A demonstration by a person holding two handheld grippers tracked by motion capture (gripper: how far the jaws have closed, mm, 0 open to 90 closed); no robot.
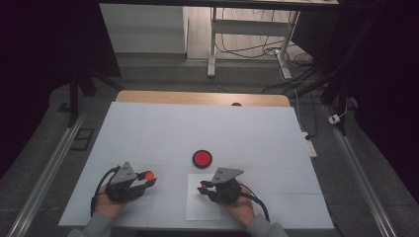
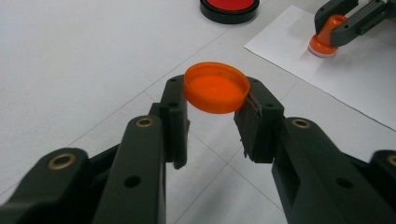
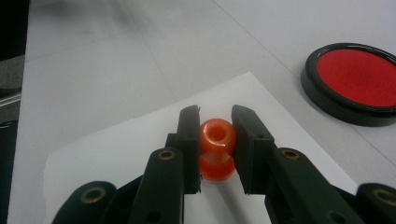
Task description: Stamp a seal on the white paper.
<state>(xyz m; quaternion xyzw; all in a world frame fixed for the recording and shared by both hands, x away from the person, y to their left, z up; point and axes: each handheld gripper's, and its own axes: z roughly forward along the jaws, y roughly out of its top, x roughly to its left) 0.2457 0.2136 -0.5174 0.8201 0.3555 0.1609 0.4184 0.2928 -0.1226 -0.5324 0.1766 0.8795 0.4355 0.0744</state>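
Two tongs grip orange parts: left tongs (image 2: 212, 116) hold an orange cap (image 2: 216, 87) above the table (image 1: 163, 128); right tongs (image 3: 215, 123) clamp an orange stamp (image 3: 217, 149), base half-hidden, on white paper (image 3: 116, 149). Red ink pad (image 1: 202, 158) sits nearby, unobstructed.

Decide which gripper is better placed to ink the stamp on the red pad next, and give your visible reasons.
Right. The right gripper already clamps the orange stamp over the white paper, with the red ink pad close by. The left gripper only holds the orange cap.
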